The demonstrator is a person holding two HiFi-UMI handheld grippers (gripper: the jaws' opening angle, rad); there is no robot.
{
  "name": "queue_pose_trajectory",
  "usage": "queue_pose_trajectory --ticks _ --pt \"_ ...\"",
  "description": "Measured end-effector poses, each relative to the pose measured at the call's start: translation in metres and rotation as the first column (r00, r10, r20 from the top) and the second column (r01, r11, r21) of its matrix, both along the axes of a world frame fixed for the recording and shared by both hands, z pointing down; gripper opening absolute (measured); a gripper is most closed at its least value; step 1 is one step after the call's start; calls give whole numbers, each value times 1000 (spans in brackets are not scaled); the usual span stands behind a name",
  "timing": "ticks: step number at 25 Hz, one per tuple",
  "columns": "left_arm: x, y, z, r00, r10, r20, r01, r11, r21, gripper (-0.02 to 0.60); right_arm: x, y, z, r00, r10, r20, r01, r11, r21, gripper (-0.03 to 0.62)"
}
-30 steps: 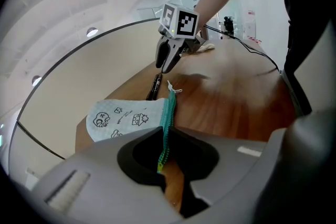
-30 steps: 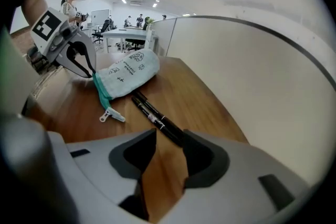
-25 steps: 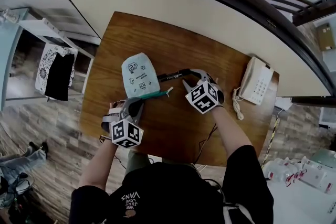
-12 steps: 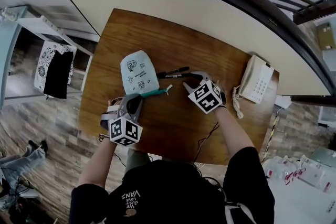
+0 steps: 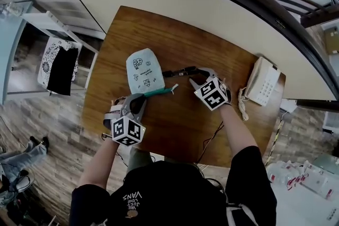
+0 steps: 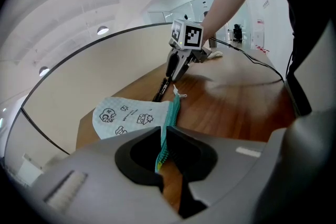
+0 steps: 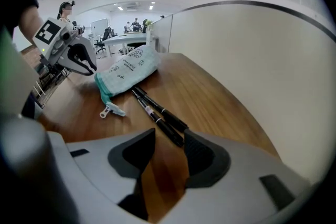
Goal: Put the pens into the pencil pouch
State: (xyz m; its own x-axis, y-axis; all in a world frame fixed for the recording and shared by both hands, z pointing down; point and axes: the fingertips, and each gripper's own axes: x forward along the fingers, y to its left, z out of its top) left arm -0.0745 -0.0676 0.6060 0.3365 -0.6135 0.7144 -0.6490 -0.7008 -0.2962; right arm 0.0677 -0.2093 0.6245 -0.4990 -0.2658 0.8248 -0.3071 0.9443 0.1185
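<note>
A pale blue pencil pouch [image 5: 143,70] [image 6: 128,114] [image 7: 129,70] with cartoon prints lies flat on the wooden table [image 5: 175,124], its teal zipper edge toward me. My left gripper [image 5: 141,99] [image 6: 164,145] is shut on that teal zipper edge at the pouch's near corner. Two black pens [image 5: 177,71] [image 7: 157,111] [image 6: 160,91] lie side by side just right of the pouch's mouth. My right gripper [image 5: 194,75] [image 7: 169,137] stands open over the pens' near ends, its pads not pressing on them. The white zipper pull [image 7: 111,110] rests on the wood.
A white desk telephone [image 5: 263,82] with a coiled cord sits at the table's right edge. A thin dark cable [image 5: 209,140] runs over the near side of the table. A cream partition wall [image 5: 212,2] bounds the far edge.
The right gripper's jaws have spread wider and the pens now lie loose on the table. The left gripper has kept its hold on the pouch's zipper edge.
</note>
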Motion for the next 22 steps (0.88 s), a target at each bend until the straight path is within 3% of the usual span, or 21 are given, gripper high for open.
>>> queue_pose_trajectory --ticks 4,8,13,18,22 --pt "0 1 1 1000 -3 -1 3 1000 -3 18 1 1 2 999 32 32 -30 998 -51 143" --pt "1 2 0 1000 -13 -4 13 1000 -6 18 3 10 1 999 -37 -1 37 998 -57 100" --pt "1 2 0 1000 -9 -9 9 1000 -6 18 -1 16 1 991 -130 -34 129 991 -40 107" --pt "1 4 -2 1000 -21 -11 21 1000 -15 18 -5 19 4 973 -223 -53 218 972 -83 105" --pt "1 4 0 1000 -22 -11 22 1000 -16 18 -6 22 5 969 -240 -58 234 968 -91 81"
